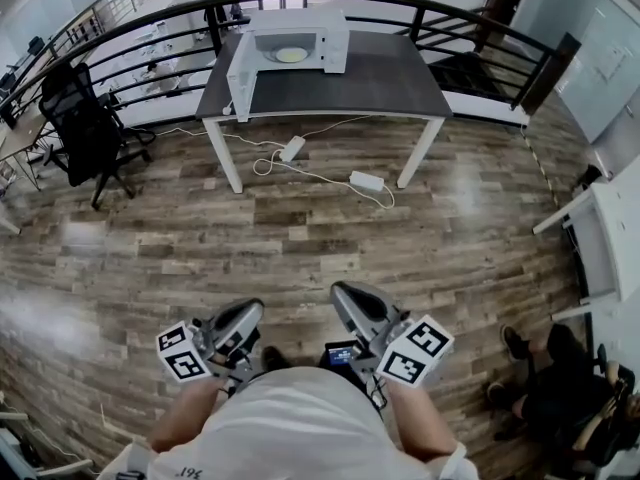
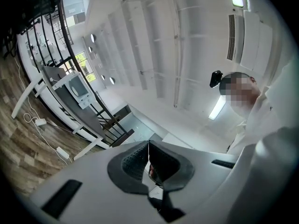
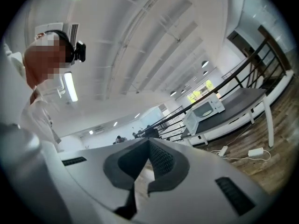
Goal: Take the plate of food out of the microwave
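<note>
A white microwave [image 1: 300, 40] stands on a dark-topped table [image 1: 360, 78] far across the room. Its door [image 1: 240, 80] hangs open to the left. Inside lies a plate of yellowish food [image 1: 291, 54]. Both grippers are held close to the person's body, far from the table. The left gripper [image 1: 250, 311] is shut with nothing between its pads, as the left gripper view [image 2: 148, 144] shows. The right gripper [image 1: 343, 292] is also shut and empty [image 3: 148, 140]. The microwave shows small in the left gripper view [image 2: 77, 90] and in the right gripper view [image 3: 205, 110].
Wood-plank floor lies between me and the table. Two white power bricks [image 1: 367, 180] [image 1: 292, 148] with cables lie under it. A black office chair [image 1: 85, 128] stands at left and a black railing [image 1: 420, 13] runs behind. At right are a white desk [image 1: 600, 233] and a seated person [image 1: 570, 378].
</note>
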A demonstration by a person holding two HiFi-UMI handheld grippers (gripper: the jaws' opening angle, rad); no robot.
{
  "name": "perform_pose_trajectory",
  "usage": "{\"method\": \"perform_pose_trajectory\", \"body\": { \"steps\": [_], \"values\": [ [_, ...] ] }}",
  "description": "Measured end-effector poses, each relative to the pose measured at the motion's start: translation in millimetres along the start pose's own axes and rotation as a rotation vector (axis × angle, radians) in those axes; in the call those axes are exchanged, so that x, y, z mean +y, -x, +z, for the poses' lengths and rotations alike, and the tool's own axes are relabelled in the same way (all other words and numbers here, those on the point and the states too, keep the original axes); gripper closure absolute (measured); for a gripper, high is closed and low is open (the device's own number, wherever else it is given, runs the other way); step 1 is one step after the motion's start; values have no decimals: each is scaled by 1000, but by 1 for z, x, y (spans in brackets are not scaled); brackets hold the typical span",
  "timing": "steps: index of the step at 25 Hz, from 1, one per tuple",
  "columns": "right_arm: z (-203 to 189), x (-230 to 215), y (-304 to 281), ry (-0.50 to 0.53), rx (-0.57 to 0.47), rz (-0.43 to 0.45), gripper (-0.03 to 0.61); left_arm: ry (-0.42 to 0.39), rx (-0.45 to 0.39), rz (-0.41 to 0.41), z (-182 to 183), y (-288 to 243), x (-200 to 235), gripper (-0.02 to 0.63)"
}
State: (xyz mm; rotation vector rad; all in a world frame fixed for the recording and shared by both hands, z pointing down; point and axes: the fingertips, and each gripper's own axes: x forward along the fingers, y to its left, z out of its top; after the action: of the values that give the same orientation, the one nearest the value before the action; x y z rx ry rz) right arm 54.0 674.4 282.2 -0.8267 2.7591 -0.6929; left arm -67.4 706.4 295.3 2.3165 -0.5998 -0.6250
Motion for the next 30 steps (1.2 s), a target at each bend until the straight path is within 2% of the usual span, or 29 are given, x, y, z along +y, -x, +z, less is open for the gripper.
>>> {"method": "perform_pose_trajectory", "body": {
  "steps": [3,6,8,12,15,20,23,27,30],
  "values": [
    [-23,46,-19,116,107,147,589,-42,40,-5,-3,-11,-1,609],
    [-41,78,-36,241,184,231,586,-119,87,7,-2,-21,1,608],
    [-55,88,-40,318,250,252,586,-186,141,47,-8,-26,6,609],
    [-78,101,-41,395,370,263,588,-266,222,203,-18,-37,28,609],
    [-89,106,-47,445,426,252,588,-286,248,218,-21,-47,31,609],
    [-94,100,-52,456,461,215,586,-298,263,218,-24,-50,37,609],
    [-92,100,-53,481,454,202,586,-339,256,213,-21,-52,35,609],
    [-87,97,-53,401,405,225,586,-350,256,206,-19,-57,33,611],
    [-82,96,-55,316,345,270,586,-282,198,191,-14,-57,35,609]
  ]
}}
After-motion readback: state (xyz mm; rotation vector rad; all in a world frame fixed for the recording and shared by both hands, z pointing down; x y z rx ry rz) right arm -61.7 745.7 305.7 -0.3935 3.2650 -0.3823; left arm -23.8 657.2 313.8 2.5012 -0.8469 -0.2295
